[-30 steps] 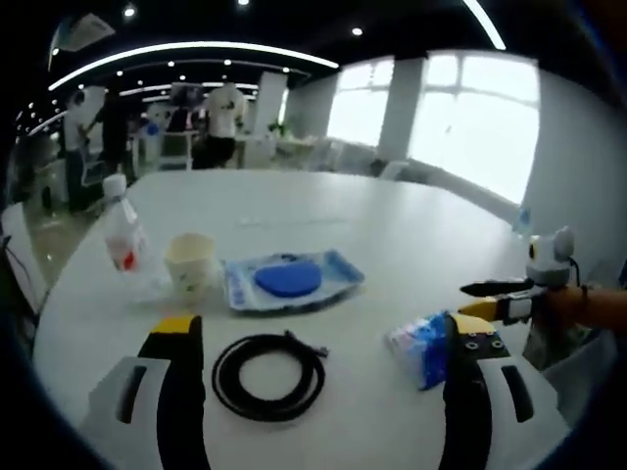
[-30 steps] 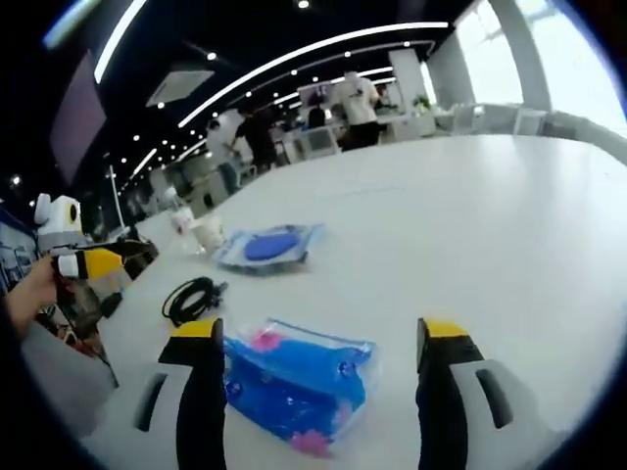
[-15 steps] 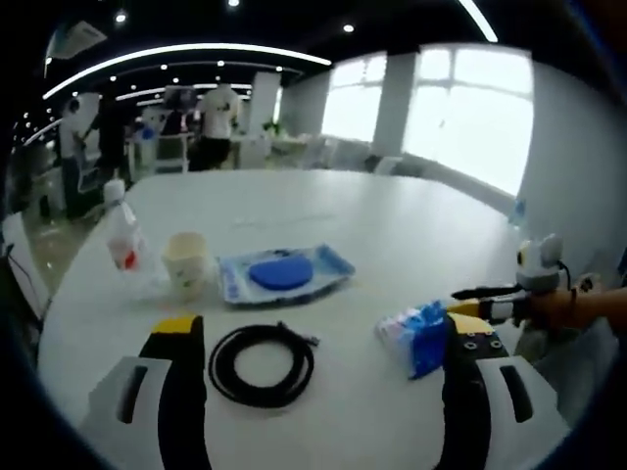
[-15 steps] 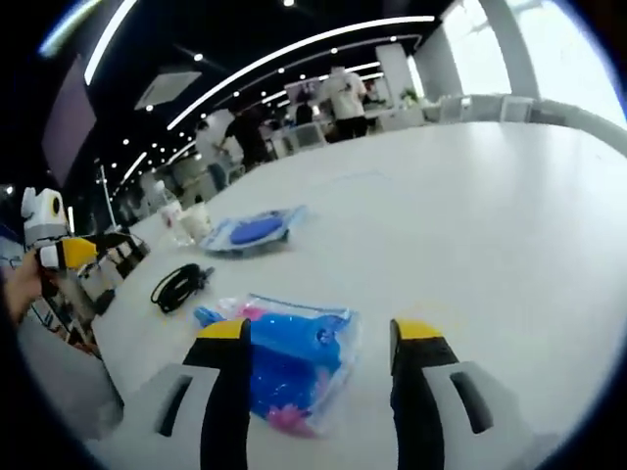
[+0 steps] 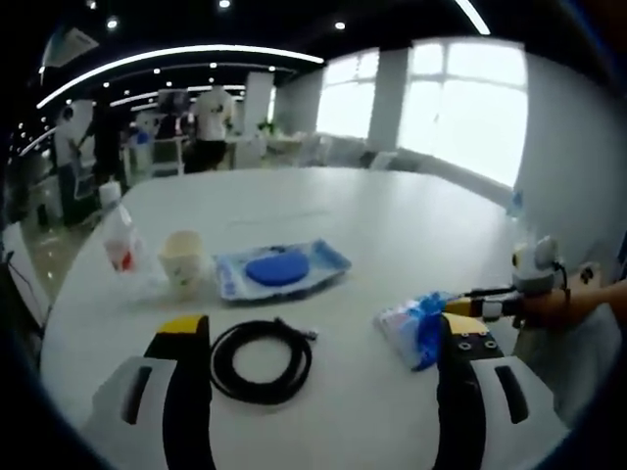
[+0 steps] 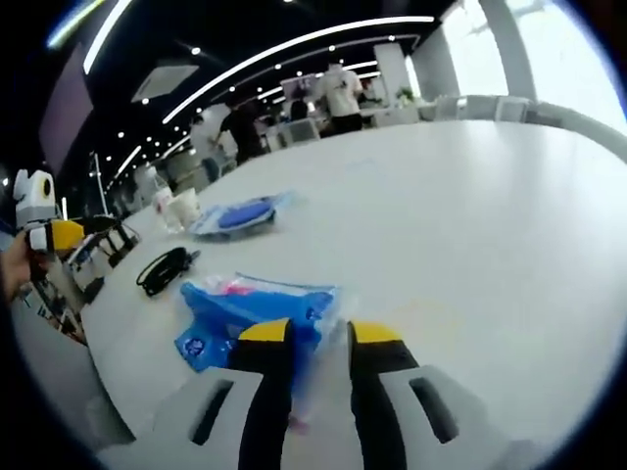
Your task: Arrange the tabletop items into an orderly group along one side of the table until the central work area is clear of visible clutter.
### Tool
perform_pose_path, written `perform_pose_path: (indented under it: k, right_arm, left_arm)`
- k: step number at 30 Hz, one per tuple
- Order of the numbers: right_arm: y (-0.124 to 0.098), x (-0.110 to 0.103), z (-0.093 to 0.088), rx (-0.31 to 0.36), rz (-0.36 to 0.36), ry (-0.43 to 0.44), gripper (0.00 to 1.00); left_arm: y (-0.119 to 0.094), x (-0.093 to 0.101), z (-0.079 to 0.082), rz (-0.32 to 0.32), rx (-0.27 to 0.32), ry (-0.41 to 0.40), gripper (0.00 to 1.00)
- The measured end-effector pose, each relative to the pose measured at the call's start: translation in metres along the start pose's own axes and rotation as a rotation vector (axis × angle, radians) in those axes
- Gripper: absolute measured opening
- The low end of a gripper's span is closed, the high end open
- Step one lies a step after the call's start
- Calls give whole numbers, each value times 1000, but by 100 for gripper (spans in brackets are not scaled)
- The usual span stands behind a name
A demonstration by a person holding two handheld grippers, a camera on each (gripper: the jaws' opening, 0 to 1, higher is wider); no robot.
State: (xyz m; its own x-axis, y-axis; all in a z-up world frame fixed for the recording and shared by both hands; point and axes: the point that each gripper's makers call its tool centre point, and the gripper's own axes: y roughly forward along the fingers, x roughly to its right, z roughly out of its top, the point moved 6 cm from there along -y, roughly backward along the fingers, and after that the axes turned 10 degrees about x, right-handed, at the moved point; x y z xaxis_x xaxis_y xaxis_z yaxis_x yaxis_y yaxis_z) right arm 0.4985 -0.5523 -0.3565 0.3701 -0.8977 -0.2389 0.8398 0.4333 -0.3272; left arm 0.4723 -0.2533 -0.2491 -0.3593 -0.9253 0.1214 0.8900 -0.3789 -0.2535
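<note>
Between right claw (image 6: 312, 338) jaws, blue packet (image 6: 250, 308) pinched

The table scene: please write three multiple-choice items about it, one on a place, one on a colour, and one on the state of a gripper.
1. Where does the coiled black cable lie in the left gripper view?
A. between the jaws of the left gripper
B. on top of the paper cup
C. inside the water bottle

2. What colour is the round item in the flat clear packet?
A. red
B. blue
C. green

3. How do the jaws of the right gripper stand?
A. wide open, far from everything
B. nearly closed around the edge of the blue plastic bag
C. closed on the cable

Answers: 1 A, the coil sits on the table between the two jaws; 2 B, the disc is blue; 3 B, the jaws are close together with the bag's edge between them.
</note>
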Motion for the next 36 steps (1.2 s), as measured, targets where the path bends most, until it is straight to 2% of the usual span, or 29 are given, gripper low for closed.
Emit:
perform_pose_path:
  k: [12, 16, 19, 22, 27, 36]
  right_arm:
    - [6, -1, -1, -25, -13, -29, 8]
    - [6, 0, 1, -28, -33, 14, 3]
    - [6, 1, 3, -31, -43, 36, 2]
    - [6, 1, 5, -33, -51, 96, 1]
    - [7, 1, 11, -24, -43, 101, 1]
    - [9, 4, 30, -11, -55, 111, 1]
  left_arm:
    - [-1, 0, -11, 5, -32, 10, 89]
    - [-1, -3, -14, 29, -41, 44, 90]
    - [0, -4, -17, 28, -59, 63, 89]
    - [1, -4, -17, 24, -55, 61, 89]
    - [2, -2, -17, 13, -46, 32, 90]
    - [1, 0, -16, 5, -44, 39, 90]
